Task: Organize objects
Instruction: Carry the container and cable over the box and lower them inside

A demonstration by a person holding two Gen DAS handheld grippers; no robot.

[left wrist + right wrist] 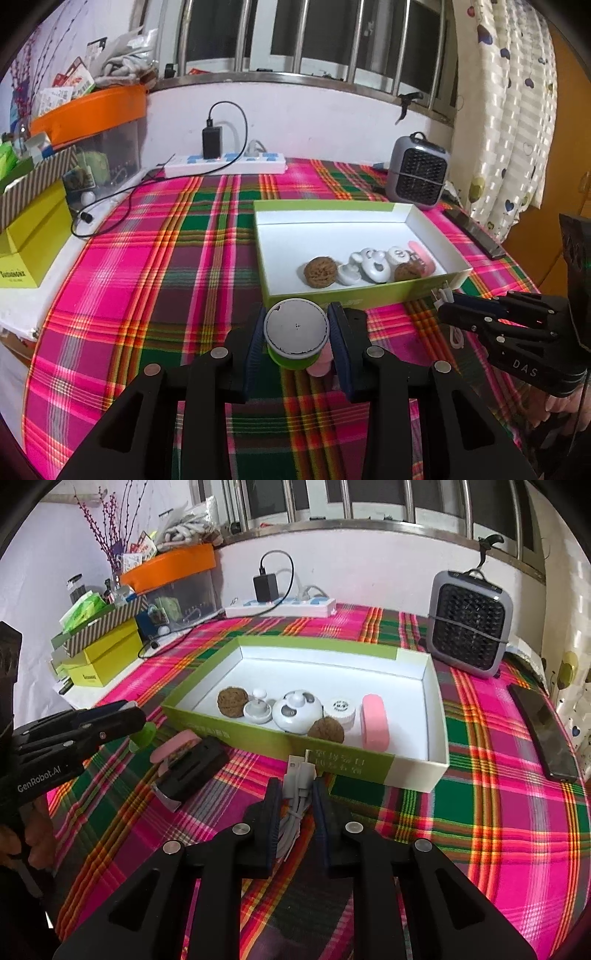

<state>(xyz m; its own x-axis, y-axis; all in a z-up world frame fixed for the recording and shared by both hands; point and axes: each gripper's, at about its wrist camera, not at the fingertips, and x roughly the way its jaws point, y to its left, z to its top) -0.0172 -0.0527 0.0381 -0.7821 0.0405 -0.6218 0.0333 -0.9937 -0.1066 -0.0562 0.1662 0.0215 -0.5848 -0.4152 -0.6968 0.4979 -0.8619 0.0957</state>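
Observation:
My left gripper (297, 325) is shut on a small green jar with a grey lid (296, 328), held just in front of the green-edged white box (424, 286). My right gripper (296, 794) is shut on a coiled white USB cable (297, 794) near the box's front wall (351, 764). Inside the box lie two walnuts (232, 700), white round pieces (297, 712), a small white jar (341, 709) and a pink case (375, 723). In the right wrist view the left gripper (122, 716) appears at the left, above a black clip (192, 771) and a pink item (171, 749).
A grey mini fan (467, 624) stands at the back right, with a dark phone (545, 731) on the table's right edge. A white power strip (280, 607) with a black charger sits by the wall. Yellow boxes (103, 661) and clutter fill the back left.

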